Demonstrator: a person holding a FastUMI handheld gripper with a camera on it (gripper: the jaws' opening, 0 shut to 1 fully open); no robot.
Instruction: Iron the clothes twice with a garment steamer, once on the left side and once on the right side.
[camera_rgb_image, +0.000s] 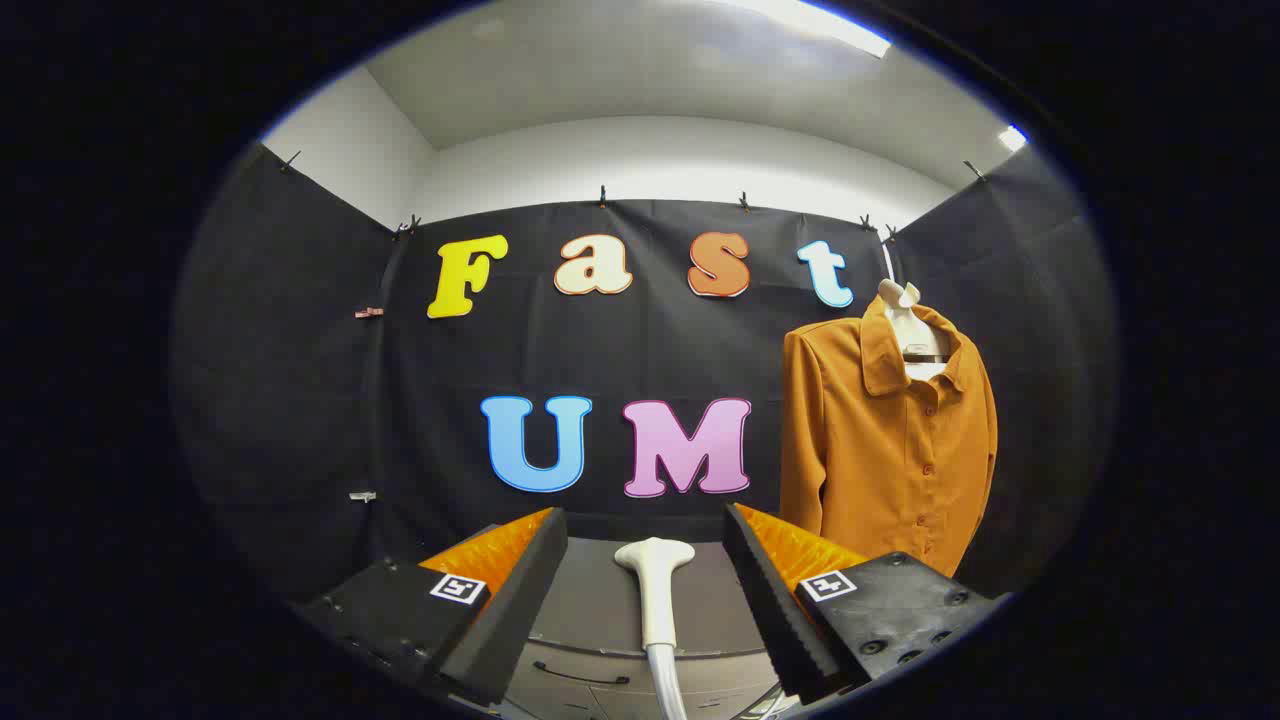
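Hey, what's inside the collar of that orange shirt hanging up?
Inside the collar of the orange button-front shirt sits a white hanger, its neck rising above. The fabric covers the rest of the hanger. The gripper is open, jaws either side of the white steamer head.

Scene is viewed from the gripper (645, 600), low over the desk (600, 610), faced toward the back wall. Jaws are seen close at the bottom; shirt (885, 450) is seen farther off, right.
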